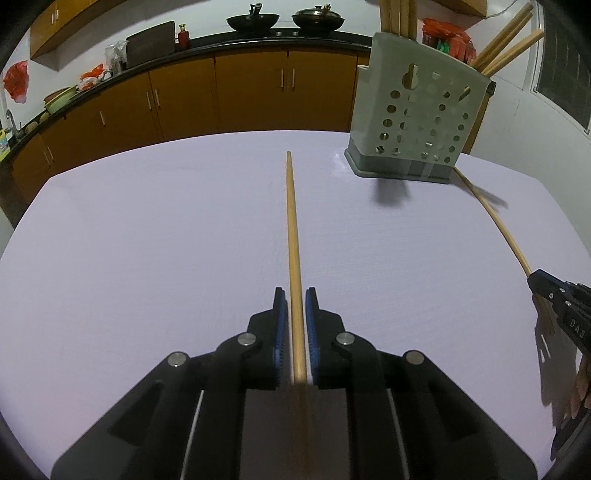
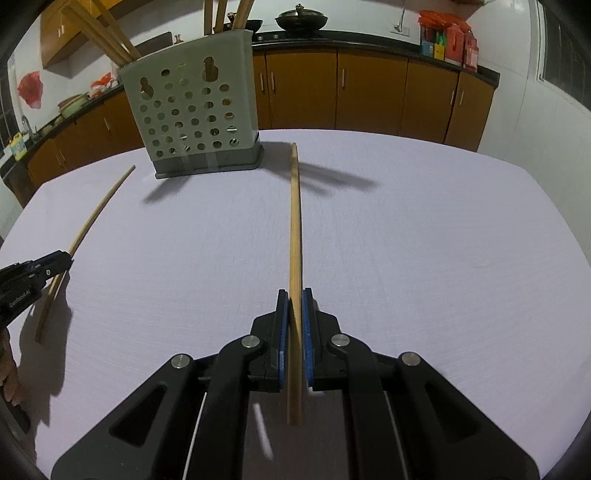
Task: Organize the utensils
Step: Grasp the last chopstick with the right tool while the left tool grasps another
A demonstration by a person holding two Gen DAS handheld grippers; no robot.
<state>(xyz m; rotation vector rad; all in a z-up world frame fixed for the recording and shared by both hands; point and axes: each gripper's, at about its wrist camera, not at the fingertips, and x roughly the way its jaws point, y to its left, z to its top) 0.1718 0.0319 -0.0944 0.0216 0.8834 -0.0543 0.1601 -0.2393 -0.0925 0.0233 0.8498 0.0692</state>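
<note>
left tool clamped, right tool clamped

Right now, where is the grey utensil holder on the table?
The grey utensil holder stands upright at the table's far edge, upper right in the left wrist view, upper left in the right wrist view, with several chopsticks inside.

Pale grey holder dotted with round holes, tan wooden chopstick, lilac tablecloth.

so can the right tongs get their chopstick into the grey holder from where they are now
Probably yes. The right tongs are shut on a chopstick whose tip points just past the holder, with only bare table between. The holder's top is crowded with chopsticks already, so they would need a free gap.
</note>
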